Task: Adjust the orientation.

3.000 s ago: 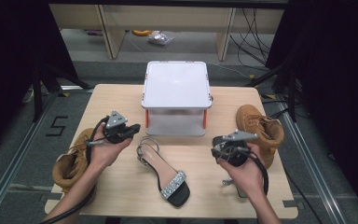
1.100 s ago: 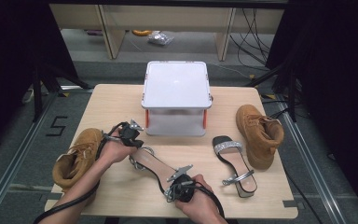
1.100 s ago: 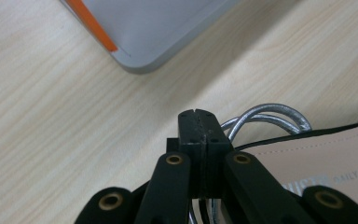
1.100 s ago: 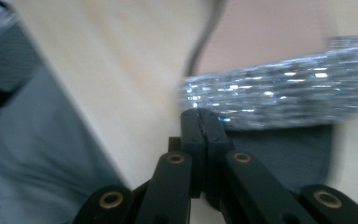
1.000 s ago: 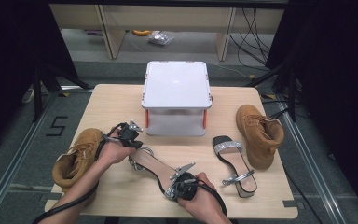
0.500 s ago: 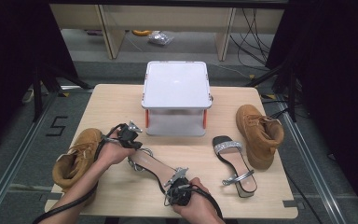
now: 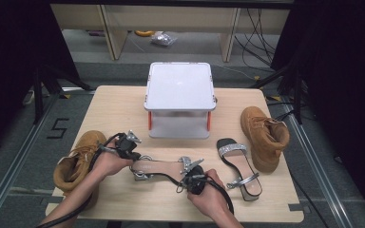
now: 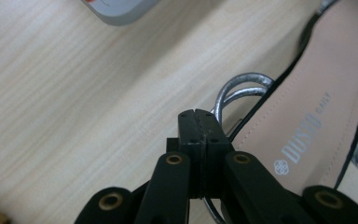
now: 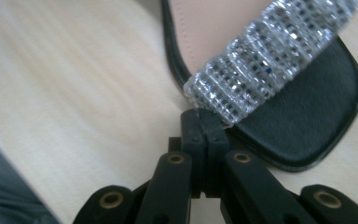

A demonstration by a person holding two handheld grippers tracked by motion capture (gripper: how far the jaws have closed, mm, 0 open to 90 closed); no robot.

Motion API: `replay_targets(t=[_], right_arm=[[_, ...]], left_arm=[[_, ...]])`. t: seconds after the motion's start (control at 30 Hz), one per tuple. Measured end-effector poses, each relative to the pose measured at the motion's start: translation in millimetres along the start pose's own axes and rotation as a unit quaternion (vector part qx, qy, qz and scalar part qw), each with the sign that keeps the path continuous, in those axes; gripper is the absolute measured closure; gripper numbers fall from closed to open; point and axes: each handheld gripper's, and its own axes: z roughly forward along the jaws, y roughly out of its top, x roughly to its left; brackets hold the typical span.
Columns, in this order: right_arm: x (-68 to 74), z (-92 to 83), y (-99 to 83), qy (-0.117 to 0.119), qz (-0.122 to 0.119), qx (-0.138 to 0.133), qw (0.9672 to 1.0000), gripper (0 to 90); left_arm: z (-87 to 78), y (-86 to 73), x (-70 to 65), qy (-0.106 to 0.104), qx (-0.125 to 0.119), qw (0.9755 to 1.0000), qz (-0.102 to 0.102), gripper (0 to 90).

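In the high view, the heeled sandal (image 7: 164, 167) lies across the worktop (image 7: 123, 102) at 6 o'clock of the white box (image 7: 179, 92), between the left tool (image 7: 135, 156) and right tool (image 7: 193, 183).

In the left gripper view, the left tool (image 8: 198, 115) is clenched on the silver ankle strap (image 8: 235, 91).

In the right gripper view, the right tool (image 9: 199, 114) is clenched on the glittering toe strap (image 9: 261, 56).

**Colours on the table**

Pale wood grain across the table (image 7: 123, 102). White lid, grey sides and orange-red clasps on the box (image 7: 179, 90). Tan-brown on both boots, left (image 7: 78, 159) and right (image 7: 264, 135). Beige insole, black edging and silver straps on the held sandal (image 7: 164, 168); glittering silver band, black toe on the second sandal (image 7: 237, 164). Black on both grippers, left (image 7: 128, 149) and right (image 7: 192, 178).
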Motion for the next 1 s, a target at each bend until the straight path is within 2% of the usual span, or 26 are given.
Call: replay_targets(t=[0.07, 0.1, 0.3, 0.37, 0.4, 0.43, 0.47, 0.5, 0.53, 0.6, 0.7, 0.73, 0.77, 0.8, 0.87, 0.9, 0.97, 1.0], right_arm=[[-3.7, 0.4, 1.3, -0.001, 0.002, -0.003, 1.0000, 90.0], [-9.8, 0.6, 3.8, -0.006, 0.015, -0.003, 0.9999, 90.0], [-22.4, 2.1, 8.5, -0.017, 0.026, -0.004, 0.9995, 90.0], [-27.9, 2.9, 10.5, -0.023, 0.034, -0.007, 0.9991, 90.0], [-33.6, 4.4, 12.7, -0.031, 0.039, -0.010, 0.9987, 90.0], [-33.6, 4.4, 12.7, -0.031, 0.039, -0.010, 0.9987, 90.0], [-39.1, 5.8, 14.9, -0.035, 0.045, -0.013, 0.9983, 90.0], [-39.1, 5.8, 14.9, -0.035, 0.045, -0.013, 0.9983, 90.0], [-41.4, 6.5, 16.2, -0.038, 0.046, -0.016, 0.9981, 90.0], [-45.7, 7.3, 18.9, -0.040, 0.056, -0.016, 0.9975, 90.0], [-52.6, 10.4, 21.8, -0.046, 0.064, -0.024, 0.9966, 90.0], [-54.7, 11.6, 22.4, -0.046, 0.068, -0.026, 0.9963, 90.0], [-56.5, 12.0, 22.6, -0.047, 0.067, -0.030, 0.9961, 90.0], [-57.5, 10.5, 22.1, -0.044, 0.074, -0.030, 0.9958, 90.0], [-58.2, 6.3, 20.4, -0.044, 0.080, -0.035, 0.9953, 90.0], [-57.9, -1.3, 16.9, -0.044, 0.088, -0.039, 0.9943, 90.0], [-57.9, -5.8, 14.9, -0.045, 0.088, -0.045, 0.9942, 90.0], [-54.9, -10.9, 11.7, -0.033, 0.085, -0.048, 0.9947, 90.0]], left_arm=[[-2.3, -3.5, -2.1, -0.009, 0.003, 1.0000, -0.001, 89.8], [-4.4, -7.7, -5.1, -0.016, 0.001, 0.9999, -0.006, 89.8], [-9.7, -16.7, -16.8, -0.039, 0.001, 0.9992, -0.005, 89.8], [-11.7, -19.4, -21.2, -0.057, 0.005, 0.9984, -0.004, 89.8], [-13.3, -22.3, -26.2, -0.080, 0.008, 0.9968, -0.001, 89.8], [-13.3, -22.3, -26.2, -0.080, 0.008, 0.9968, -0.001, 89.8], [-14.3, -24.9, -31.4, -0.100, 0.016, 0.9948, 0.006, 89.8], [-14.3, -24.9, -31.4, -0.100, 0.016, 0.9948, 0.006, 89.7], [-13.2, -26.5, -35.3, -0.111, 0.013, 0.9937, 0.003, 89.7], [-12.2, -28.5, -41.2, -0.128, 0.018, 0.9916, 0.013, 89.7], [-9.9, -30.3, -54.0, -0.157, 0.009, 0.9876, 0.006, 89.7], [-9.0, -30.5, -55.8, -0.163, 0.008, 0.9865, 0.014, 89.7], [-6.8, -30.9, -60.7, -0.171, 0.002, 0.9853, 0.005, 89.7], [-5.4, -31.0, -61.3, -0.169, 0.000, 0.9856, 0.010, 89.6], [-4.6, -30.5, -57.6, -0.146, 0.005, 0.9890, 0.024, 89.5], [-5.6, -29.5, -49.2, -0.136, -0.001, 0.9906, 0.017, 89.4], [-5.0, -28.7, -46.2, -0.129, -0.008, 0.9915, 0.009, 89.4], [-0.7, -26.7, -44.6, -0.121, -0.011, 0.9926, 0.001, 89.4]])
